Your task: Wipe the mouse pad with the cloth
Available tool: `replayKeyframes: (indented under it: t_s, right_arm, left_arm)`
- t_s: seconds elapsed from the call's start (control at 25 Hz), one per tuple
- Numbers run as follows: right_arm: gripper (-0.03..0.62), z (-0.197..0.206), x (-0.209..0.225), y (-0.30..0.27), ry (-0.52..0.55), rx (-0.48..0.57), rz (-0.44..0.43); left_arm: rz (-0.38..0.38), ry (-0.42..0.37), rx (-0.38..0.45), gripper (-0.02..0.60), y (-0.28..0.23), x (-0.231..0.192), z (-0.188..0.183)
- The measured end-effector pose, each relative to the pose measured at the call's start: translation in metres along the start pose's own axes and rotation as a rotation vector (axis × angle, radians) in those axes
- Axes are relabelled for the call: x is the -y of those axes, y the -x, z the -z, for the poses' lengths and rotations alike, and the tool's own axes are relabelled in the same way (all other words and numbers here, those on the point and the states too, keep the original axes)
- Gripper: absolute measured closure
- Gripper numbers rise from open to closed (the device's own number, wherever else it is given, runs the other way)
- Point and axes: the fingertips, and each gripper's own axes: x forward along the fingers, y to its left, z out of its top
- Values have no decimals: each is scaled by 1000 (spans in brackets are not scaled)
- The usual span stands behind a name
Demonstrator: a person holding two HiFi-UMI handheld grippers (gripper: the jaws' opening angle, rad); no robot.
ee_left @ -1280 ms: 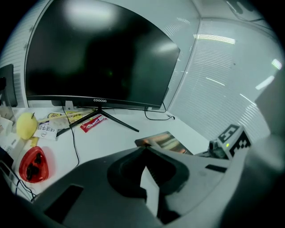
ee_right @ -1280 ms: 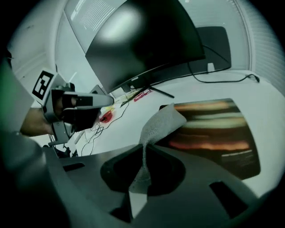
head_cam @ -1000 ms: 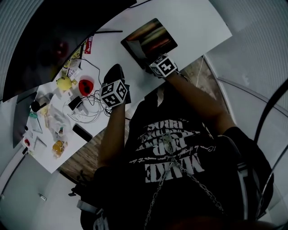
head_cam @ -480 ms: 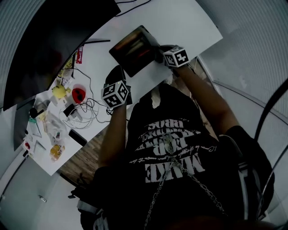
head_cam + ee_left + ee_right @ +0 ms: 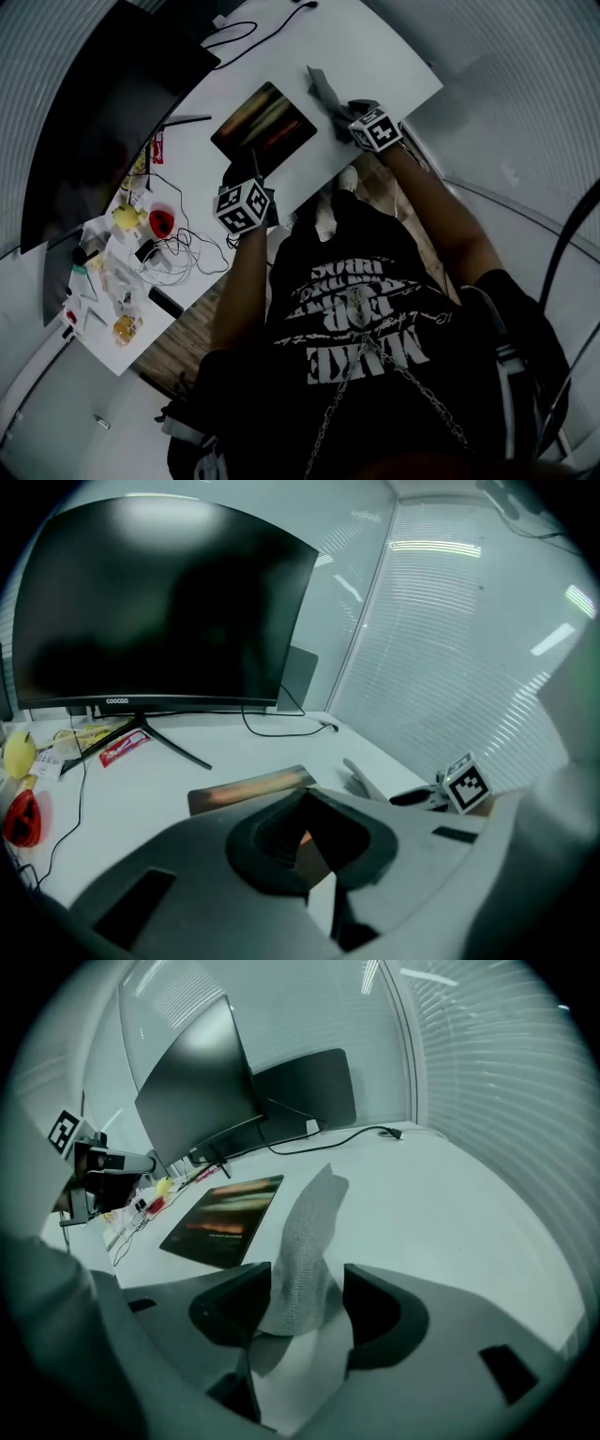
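Cloth (image 5: 309, 1213) stands loose inside the right tool (image 5: 307, 1274), its jaws opening, beside the mouse pad (image 5: 264, 127) on the surface (image 5: 375, 47). This seems a release. The left tool (image 5: 305, 796) is narrow at the pad's edge. Wiping needs a regrip.

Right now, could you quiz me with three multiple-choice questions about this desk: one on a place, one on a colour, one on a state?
1. Where is the cloth? A. On the mouse pad. B. On the table beside the pad. C. On the floor.
2. What colour is the table top? A. White. B. Black. C. Green.
3. How is the monitor? A. Screen dark. B. Showing a picture. C. Lying flat.
Answers: 1 B, it rests on bare table next to the pad; 2 A, the top shows white in all views; 3 A, the upright screen is black.
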Motion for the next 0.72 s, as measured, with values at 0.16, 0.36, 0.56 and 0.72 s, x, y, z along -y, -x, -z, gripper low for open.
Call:
replayKeyframes:
  t_s: [0.16,0.36,0.56,0.72]
  right_arm:
    - [349,-34,-27,58,28,182,37]
    - [352,-132,-147,240,180,715,93]
    - [503,-169,-236,348,182,1063,266]
    - [592,-156,-265,355,141,1037,353]
  left_arm:
    - [39,-103,101,575,23,22,-32]
    - [126,-298,409,574,133,60,-124]
    - [162,-407,587,574,235,51,-169]
    - [203,-374,632,574,272,38,-161]
